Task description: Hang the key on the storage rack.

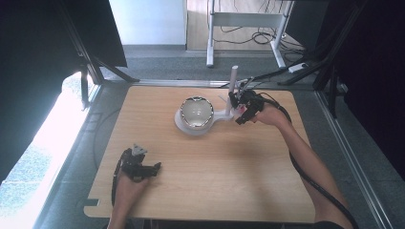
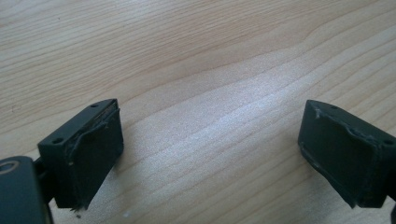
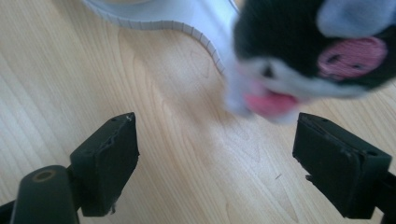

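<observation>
The right hand-held gripper (image 3: 217, 161), jaws spread, hovers by a blurry plush toy (image 3: 308, 56), perhaps a cat, beside the white scale (image 1: 193, 125), while the left hand-held gripper (image 2: 210, 154) rests spread on the bench (image 1: 215, 181), apparently idle.

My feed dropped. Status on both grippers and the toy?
Left gripper open over bare table. Right gripper open beside plush toy. Toy against white stand; nothing gripped.

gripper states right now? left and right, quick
Left tool: open, nothing between the jaws, over bare wooden table.
Right tool: open, holding nothing; plush toy sits just ahead of it.
</observation>
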Motion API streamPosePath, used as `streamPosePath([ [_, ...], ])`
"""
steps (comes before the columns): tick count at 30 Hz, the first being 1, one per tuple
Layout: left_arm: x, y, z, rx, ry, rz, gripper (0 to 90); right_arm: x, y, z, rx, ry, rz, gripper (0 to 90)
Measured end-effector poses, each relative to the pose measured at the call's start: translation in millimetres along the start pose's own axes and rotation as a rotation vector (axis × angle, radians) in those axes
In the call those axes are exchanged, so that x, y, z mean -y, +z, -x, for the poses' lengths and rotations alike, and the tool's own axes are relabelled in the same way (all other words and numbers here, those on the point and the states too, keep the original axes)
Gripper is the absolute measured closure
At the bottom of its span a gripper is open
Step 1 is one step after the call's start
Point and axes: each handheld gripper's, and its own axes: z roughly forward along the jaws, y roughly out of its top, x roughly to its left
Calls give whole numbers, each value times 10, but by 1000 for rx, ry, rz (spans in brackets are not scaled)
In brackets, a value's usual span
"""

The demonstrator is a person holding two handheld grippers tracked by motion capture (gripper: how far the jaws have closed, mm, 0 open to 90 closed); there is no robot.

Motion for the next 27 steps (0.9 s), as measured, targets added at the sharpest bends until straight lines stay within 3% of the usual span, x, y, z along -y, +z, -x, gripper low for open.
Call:
streamPosePath([
  [13,0,0,0,-1,0,0,66,117,-105,-112,10,-25,0,132],
  [17,0,0,0,0,0,0,66,169,-159,-171,35,-29,8,134],
  [27,0,-1,0,0,1,0,67,310,-254,-322,20,-34,41,134],
])
